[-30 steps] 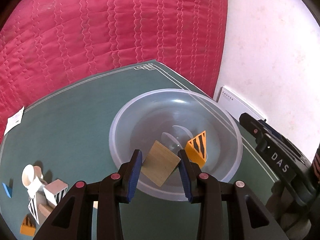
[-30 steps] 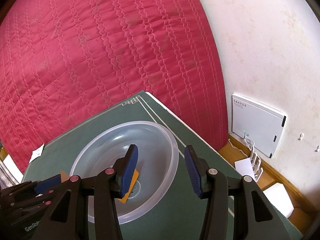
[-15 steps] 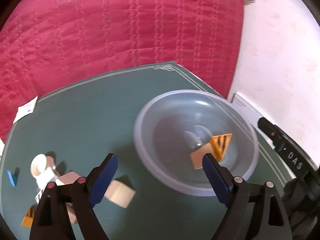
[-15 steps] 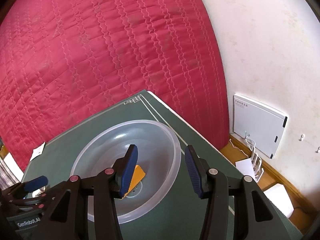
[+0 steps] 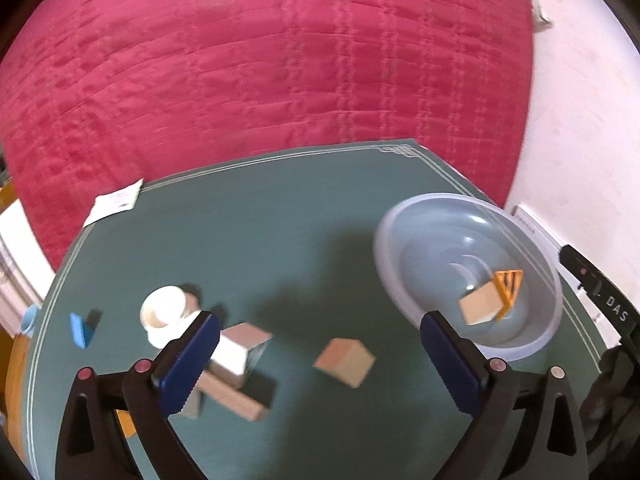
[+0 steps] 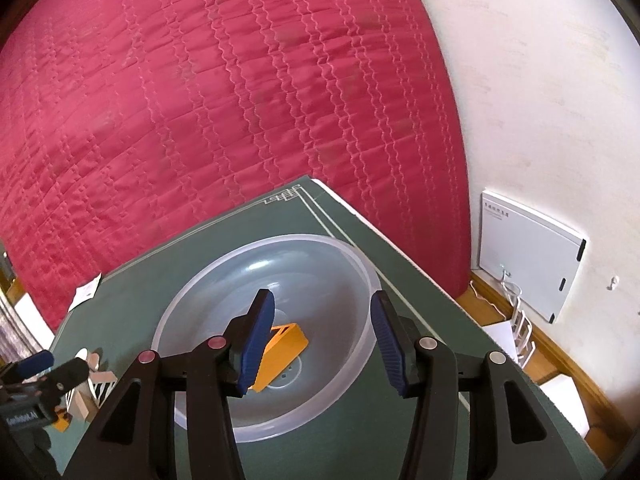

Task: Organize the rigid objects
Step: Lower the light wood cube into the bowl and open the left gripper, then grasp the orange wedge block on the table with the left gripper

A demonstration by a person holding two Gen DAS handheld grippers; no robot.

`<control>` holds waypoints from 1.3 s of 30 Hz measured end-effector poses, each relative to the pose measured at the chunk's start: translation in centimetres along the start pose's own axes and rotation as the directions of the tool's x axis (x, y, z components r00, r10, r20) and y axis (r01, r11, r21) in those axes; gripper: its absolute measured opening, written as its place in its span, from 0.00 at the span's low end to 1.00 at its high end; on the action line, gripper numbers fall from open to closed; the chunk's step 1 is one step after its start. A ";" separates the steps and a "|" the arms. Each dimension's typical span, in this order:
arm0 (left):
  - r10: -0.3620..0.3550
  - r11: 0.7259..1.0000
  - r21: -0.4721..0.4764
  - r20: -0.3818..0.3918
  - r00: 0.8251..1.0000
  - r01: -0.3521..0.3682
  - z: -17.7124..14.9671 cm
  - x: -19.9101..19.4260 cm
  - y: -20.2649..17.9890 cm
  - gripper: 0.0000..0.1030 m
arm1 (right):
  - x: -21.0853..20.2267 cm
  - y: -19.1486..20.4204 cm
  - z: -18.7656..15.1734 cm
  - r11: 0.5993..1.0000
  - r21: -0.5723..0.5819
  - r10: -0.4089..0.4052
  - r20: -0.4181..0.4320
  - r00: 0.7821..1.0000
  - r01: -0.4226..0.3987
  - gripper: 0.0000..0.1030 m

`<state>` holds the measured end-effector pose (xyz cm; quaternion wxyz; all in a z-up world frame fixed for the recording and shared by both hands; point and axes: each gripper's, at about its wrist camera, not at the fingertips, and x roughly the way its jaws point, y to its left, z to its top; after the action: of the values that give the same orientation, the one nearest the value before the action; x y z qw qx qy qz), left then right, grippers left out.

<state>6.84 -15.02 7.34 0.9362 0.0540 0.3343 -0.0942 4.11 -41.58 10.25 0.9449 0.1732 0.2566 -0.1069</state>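
Observation:
A clear plastic bowl (image 5: 436,216) stands on the green table mat at the right; it holds a wooden cube (image 5: 480,309) and an orange striped wedge (image 5: 508,286). My left gripper (image 5: 320,356) is open wide and empty, above a loose wooden cube (image 5: 346,362) on the mat. A pile of wooden and striped blocks (image 5: 236,364) lies at its left finger. My right gripper (image 6: 324,342) is open and empty, over the bowl (image 6: 360,268), with the orange wedge (image 6: 282,350) partly behind its left finger.
A white cup (image 5: 164,312) and a small blue block (image 5: 80,330) lie at the mat's left. A paper slip (image 5: 114,202) lies at the far left edge. A red quilted bed (image 5: 280,60) lies beyond the table. A white panel (image 6: 528,254) leans on the wall.
My left gripper opened, dropped the wooden cube into the bowl, and swung left toward the block pile. The right gripper has stayed over the bowl.

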 end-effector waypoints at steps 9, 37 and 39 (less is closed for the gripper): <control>0.074 0.995 -0.064 -0.022 0.997 -0.075 -1.7 -1.2 4.1 0.99 | -0.1 0.5 -0.4 1.000 -0.019 0.007 -0.004 1.000 -0.007 0.52; 0.245 0.931 -0.226 -0.198 0.949 -0.288 -8.5 0.1 16.0 0.99 | 0.5 1.1 -1.2 0.998 -0.056 -0.029 -0.029 0.999 0.027 0.52; 0.240 0.929 -0.236 -0.203 0.949 -0.285 -8.4 0.3 16.0 0.99 | 0.6 1.2 -1.1 0.998 -0.057 -0.031 -0.030 0.999 0.029 0.52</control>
<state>5.26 1.94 1.29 0.9071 -0.0180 0.4124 0.0824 4.41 -40.14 9.35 0.9437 0.1439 0.2765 -0.1111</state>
